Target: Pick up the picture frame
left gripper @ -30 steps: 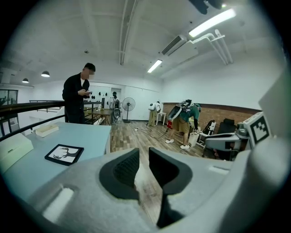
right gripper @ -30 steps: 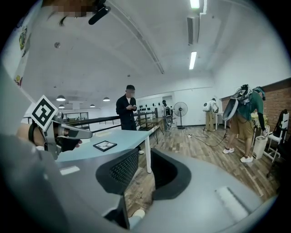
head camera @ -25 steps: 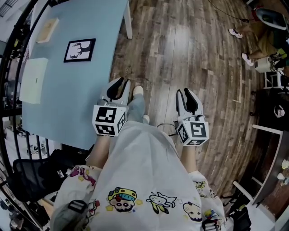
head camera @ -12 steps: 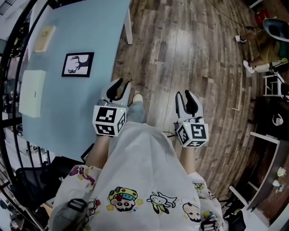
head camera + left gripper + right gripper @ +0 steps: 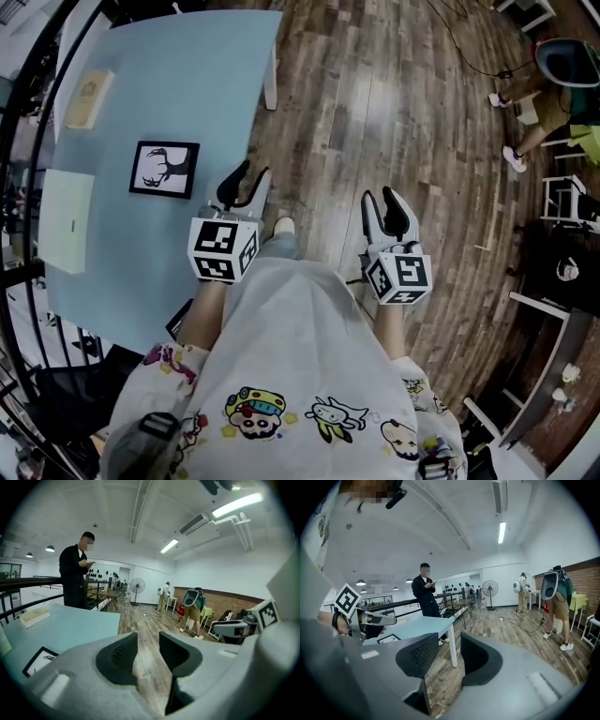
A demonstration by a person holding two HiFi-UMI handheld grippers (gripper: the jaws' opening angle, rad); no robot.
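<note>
I see a beige book (image 5: 84, 98) near the far left corner of the light-blue table (image 5: 187, 75), a pale pad (image 5: 67, 220) along its left edge, and a person in black (image 5: 75, 576) standing beyond its far end.

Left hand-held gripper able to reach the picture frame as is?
Probably yes: the picture frame lies uncovered on the table, close to the left hand-held gripper, whose jaws have just been opening, empty.

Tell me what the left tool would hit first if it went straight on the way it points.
Probably the wooden floor: only floorboards show between the left tool's empty jaws, which have just been opening, with the blue table just to its left. Depth is unclear.
</note>
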